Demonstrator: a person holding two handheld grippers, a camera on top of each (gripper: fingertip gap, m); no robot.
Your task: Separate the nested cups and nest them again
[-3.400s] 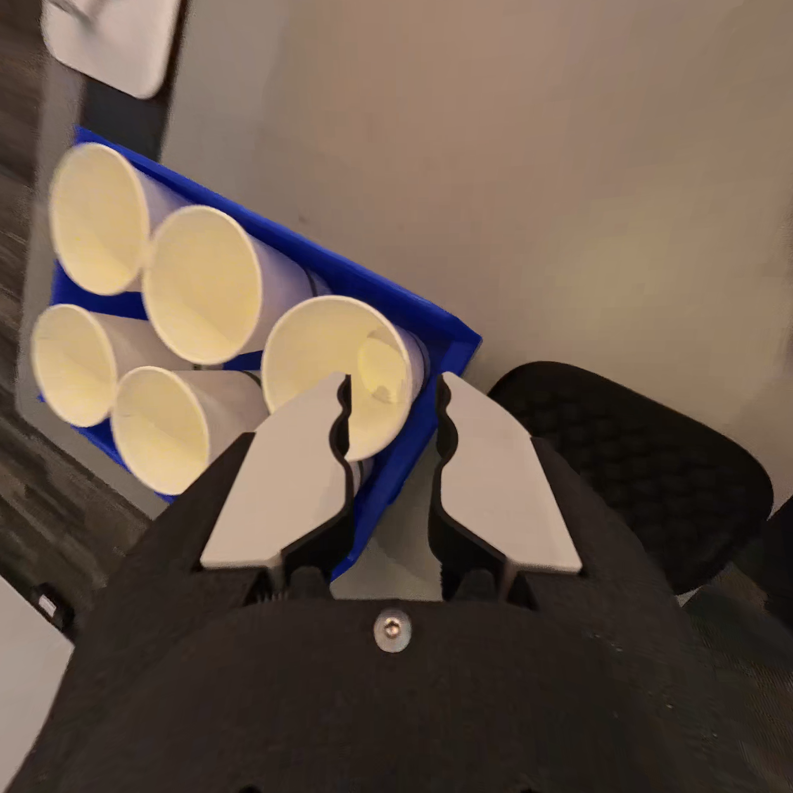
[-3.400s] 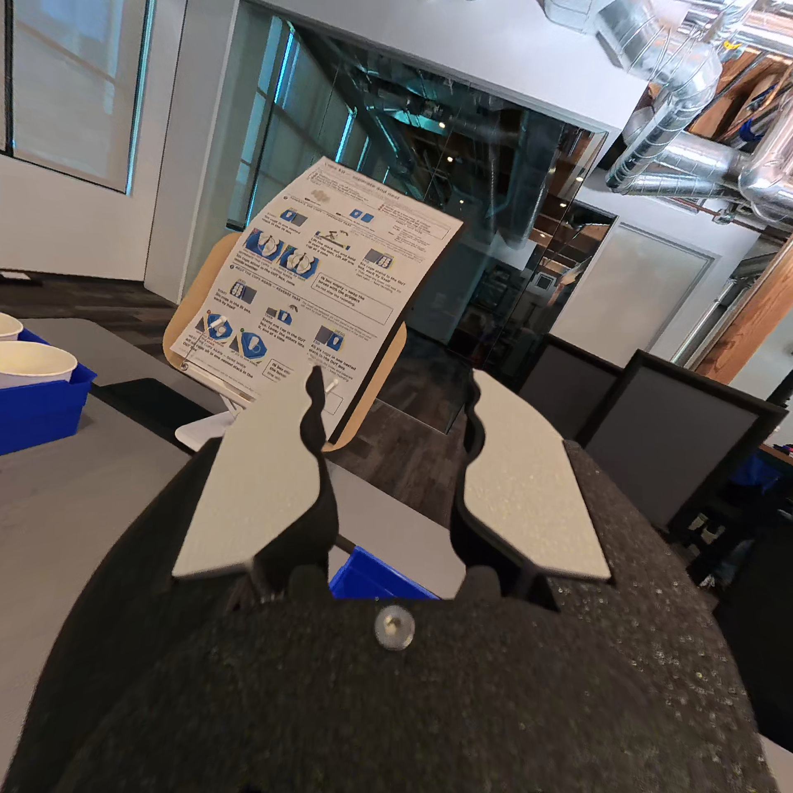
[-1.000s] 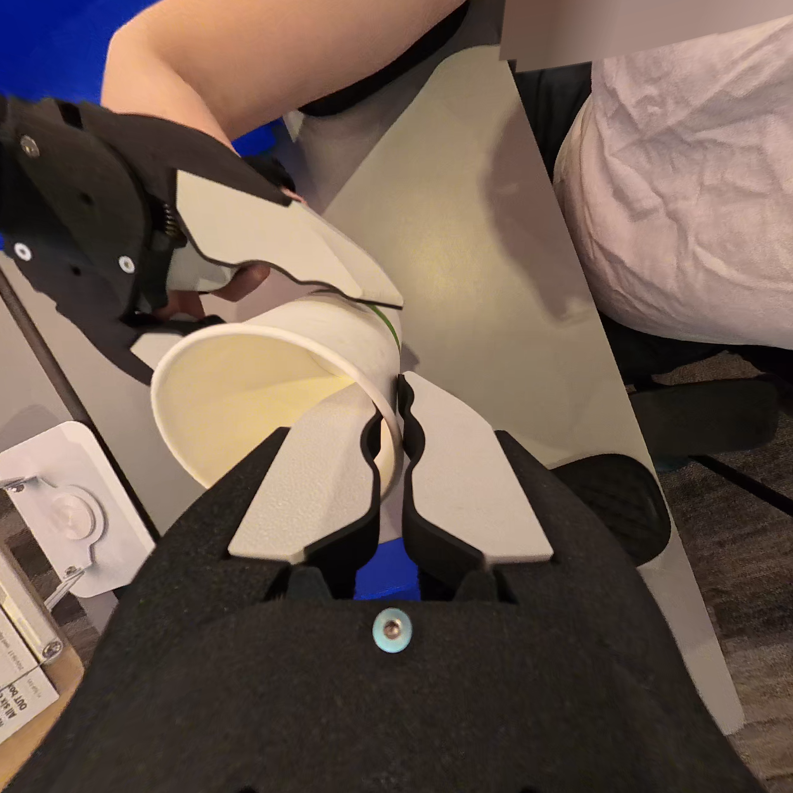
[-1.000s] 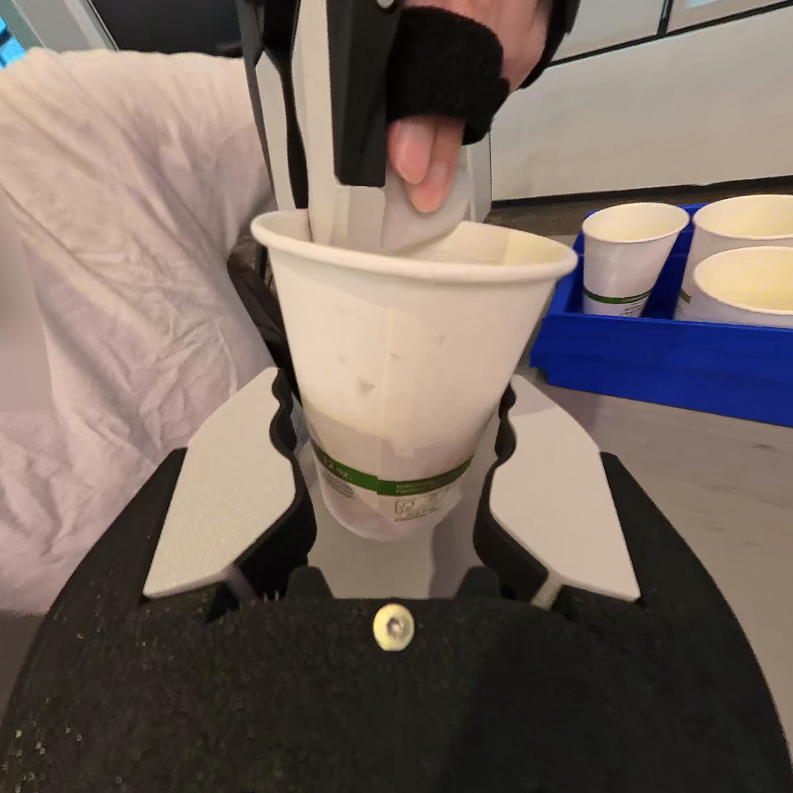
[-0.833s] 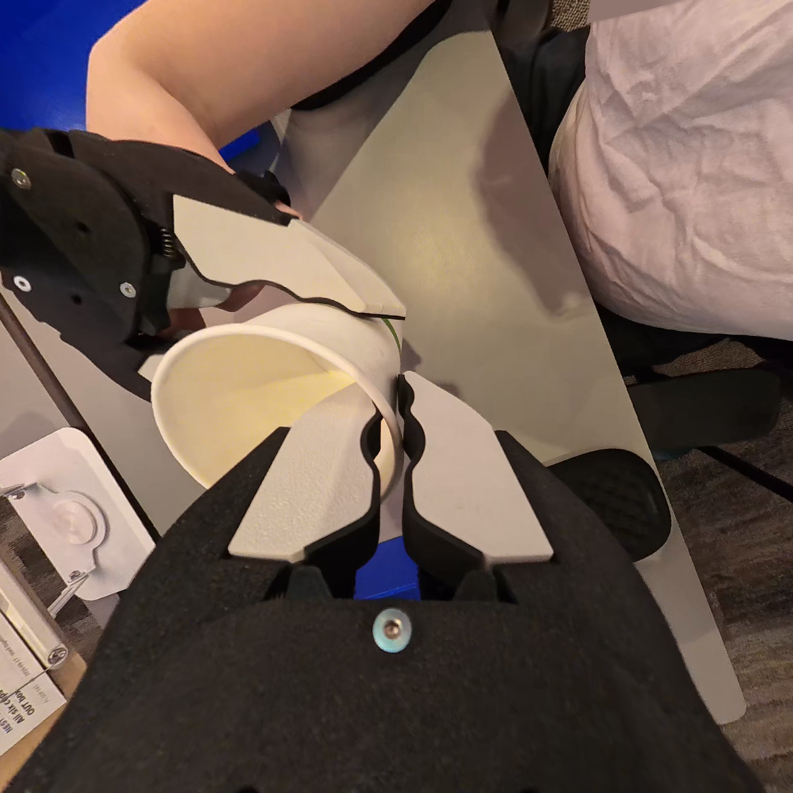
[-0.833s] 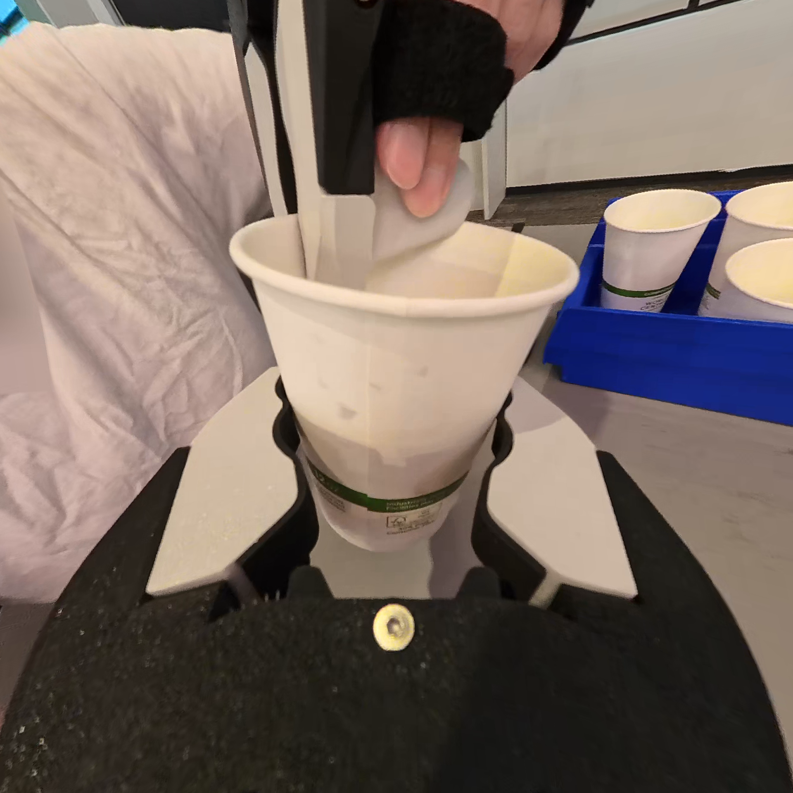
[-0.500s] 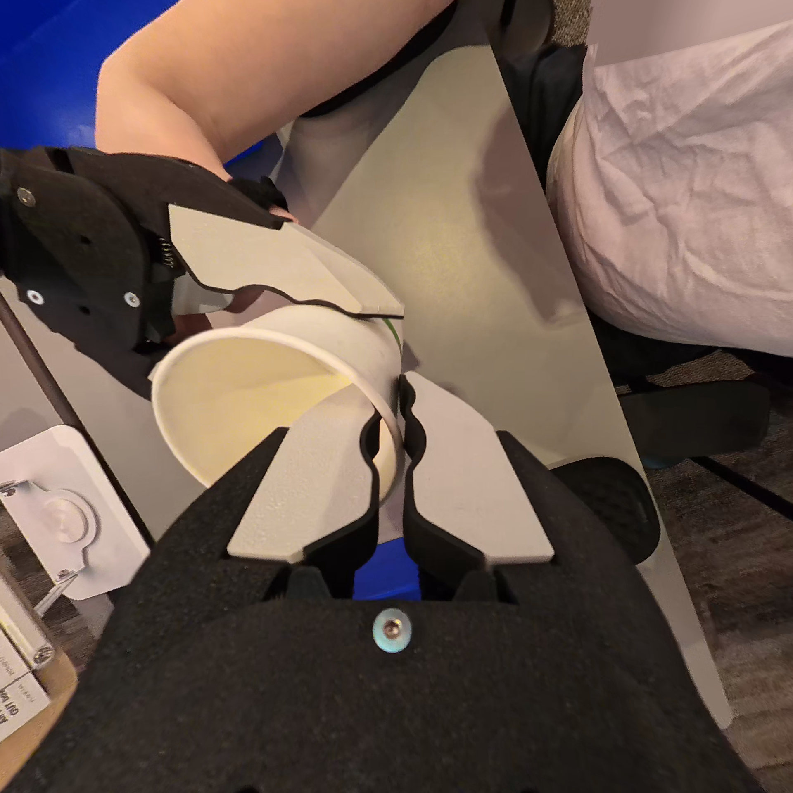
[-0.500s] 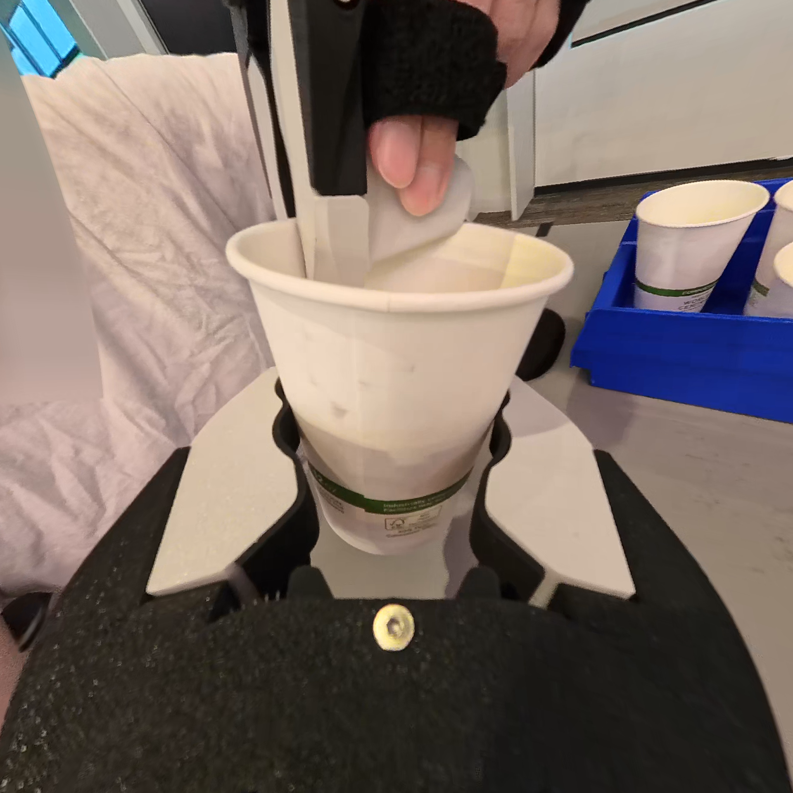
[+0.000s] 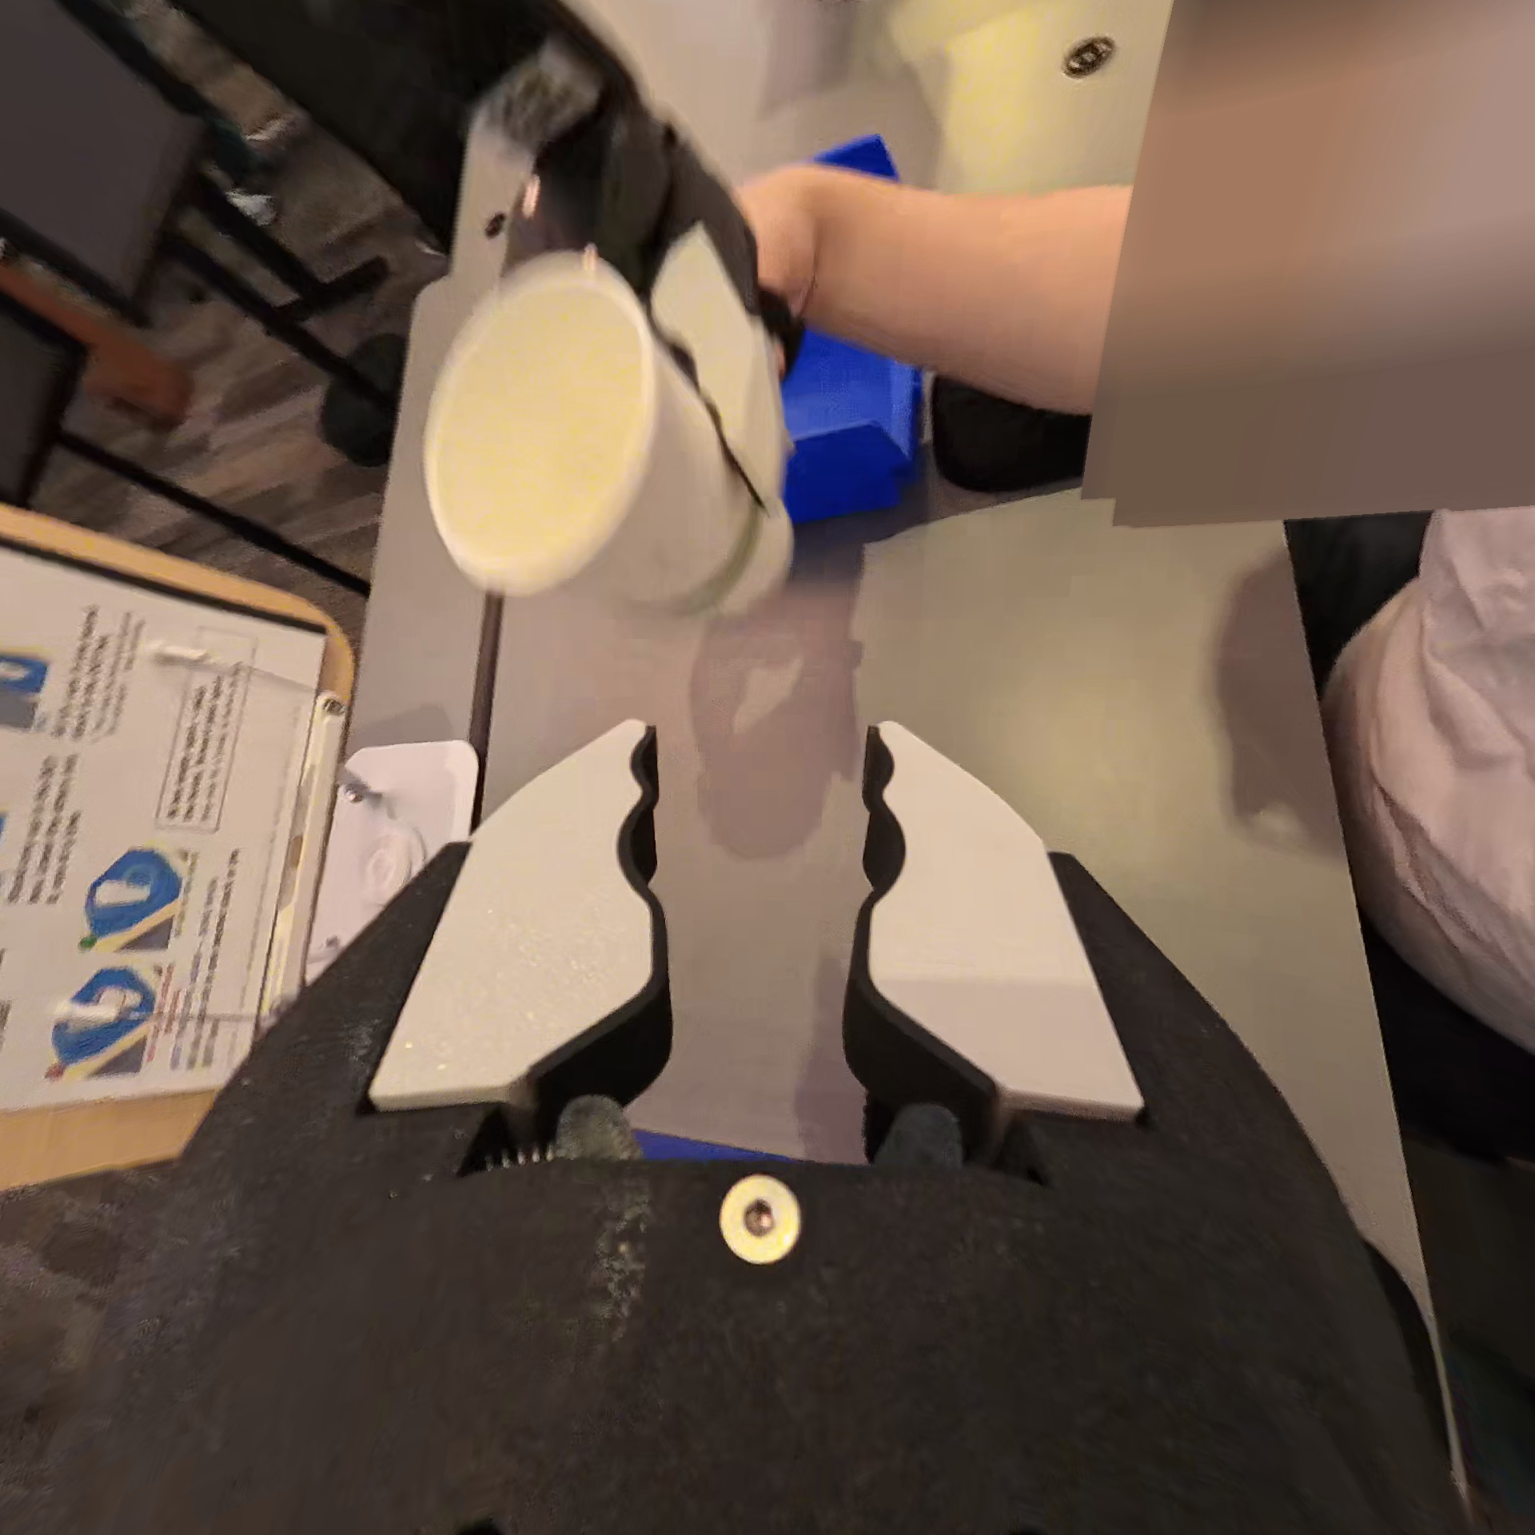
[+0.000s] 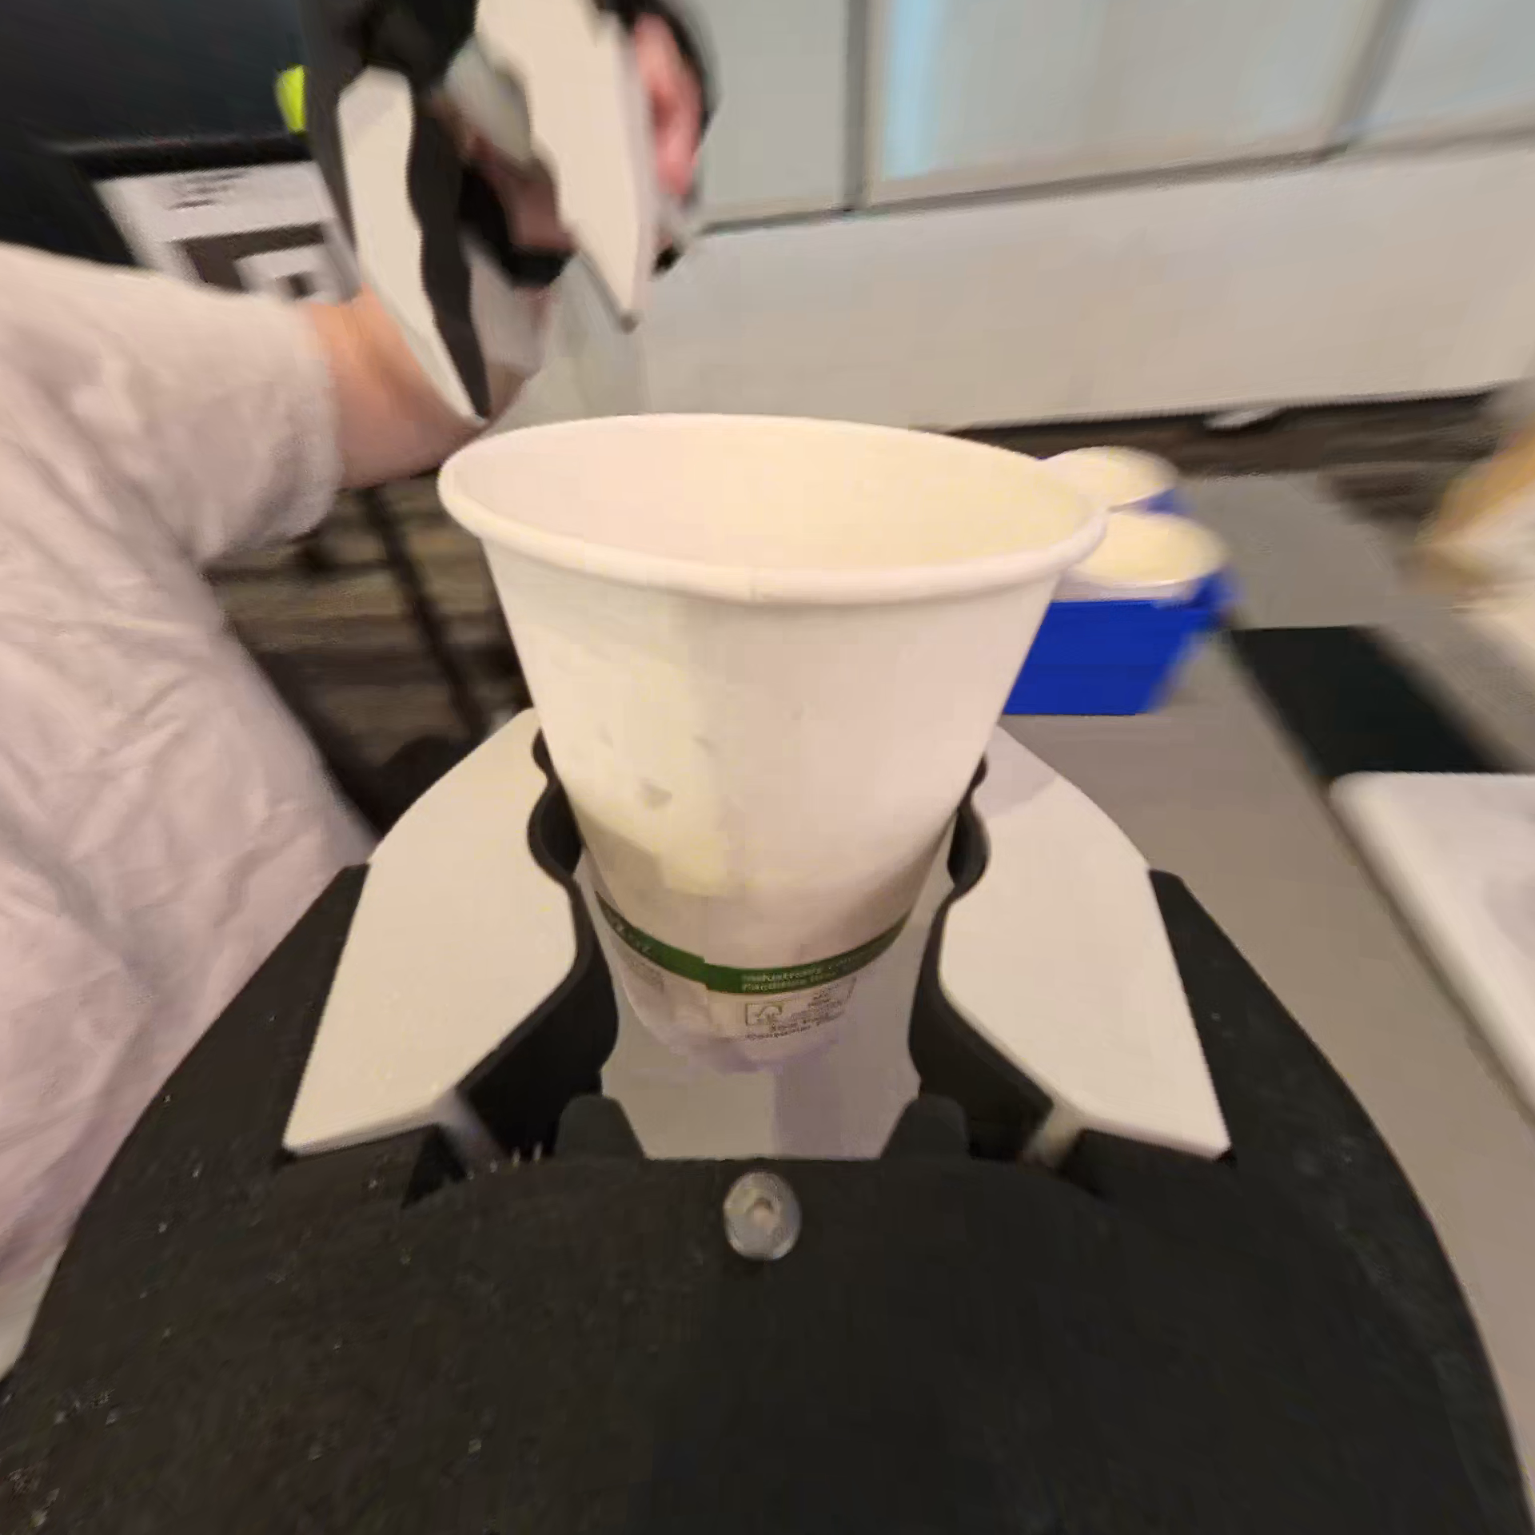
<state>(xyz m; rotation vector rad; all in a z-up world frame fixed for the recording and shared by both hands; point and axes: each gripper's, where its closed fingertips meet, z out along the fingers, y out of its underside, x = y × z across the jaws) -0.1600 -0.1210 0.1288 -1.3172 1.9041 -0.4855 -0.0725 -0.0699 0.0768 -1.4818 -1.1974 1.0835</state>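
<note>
My right gripper is shut on a white paper cup with a green band near its base and holds it upright above the grey table. Whether another cup sits inside it I cannot tell. In the left wrist view the same cup shows farther off, blurred, mouth toward the camera, held in the right gripper. My left gripper is open and empty over the table, apart from the cup. It also shows in the right wrist view, raised above and behind the cup.
A blue bin with more white cups stands behind the held cup. Another blue bin lies beyond the right gripper. An instruction sheet on a board and a white stand are at the left. A person's arm reaches across.
My left gripper has let go of the cup's rim, opened and pulled away from it. The right gripper still holds the cup, now farther from the left one.
</note>
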